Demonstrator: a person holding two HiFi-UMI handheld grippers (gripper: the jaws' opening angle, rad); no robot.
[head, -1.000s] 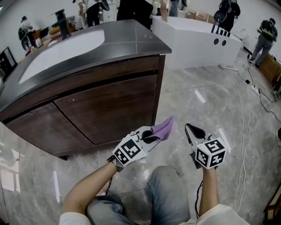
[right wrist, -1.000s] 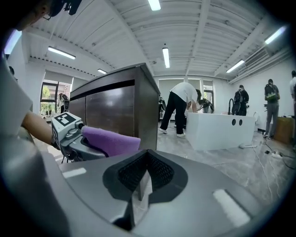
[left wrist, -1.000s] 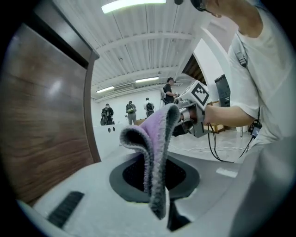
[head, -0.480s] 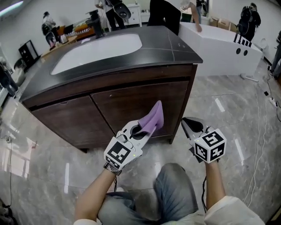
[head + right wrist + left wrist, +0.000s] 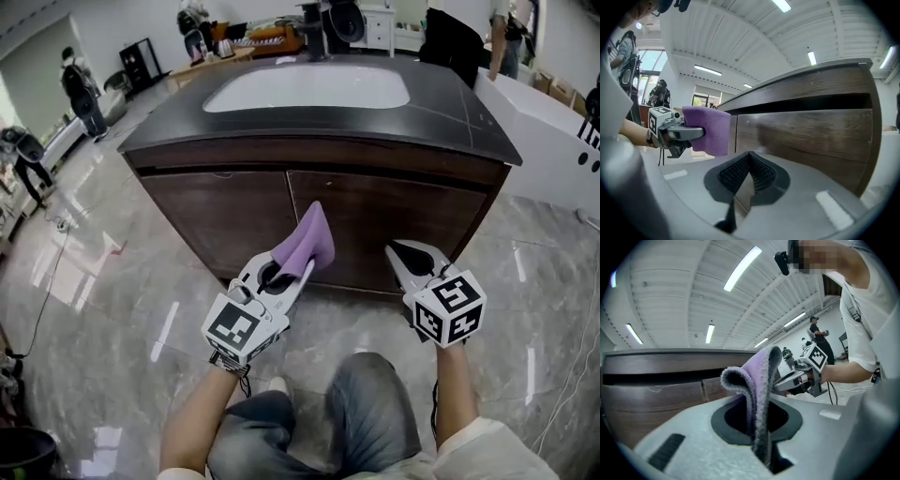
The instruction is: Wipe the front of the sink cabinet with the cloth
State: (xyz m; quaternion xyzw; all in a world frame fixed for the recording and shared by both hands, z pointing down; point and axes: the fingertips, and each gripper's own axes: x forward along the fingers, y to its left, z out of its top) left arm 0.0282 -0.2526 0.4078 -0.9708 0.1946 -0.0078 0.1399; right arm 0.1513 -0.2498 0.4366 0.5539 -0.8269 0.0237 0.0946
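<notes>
Cloth (image 5: 312,241), fleecy purple, pinched in left gripper (image 5: 298,274) by wood-grain cabinet (image 5: 225,211); right gripper (image 5: 397,251), ribbed jaws pressed together.

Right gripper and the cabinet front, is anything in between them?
Nothing. The right gripper view shows the right gripper, jaws shut and empty, facing the cabinet front across bare air; the purple cloth is off aside, in the left gripper.

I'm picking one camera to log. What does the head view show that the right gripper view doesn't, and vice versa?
Only the head view: the white sink basin in the dark countertop, and the grey floor. Only the right gripper view: the ribbed pads of the right gripper, jaws together with nothing between, and ceiling lights. Both: the purple cloth pinched in the left gripper, by the brown cabinet front.
</notes>
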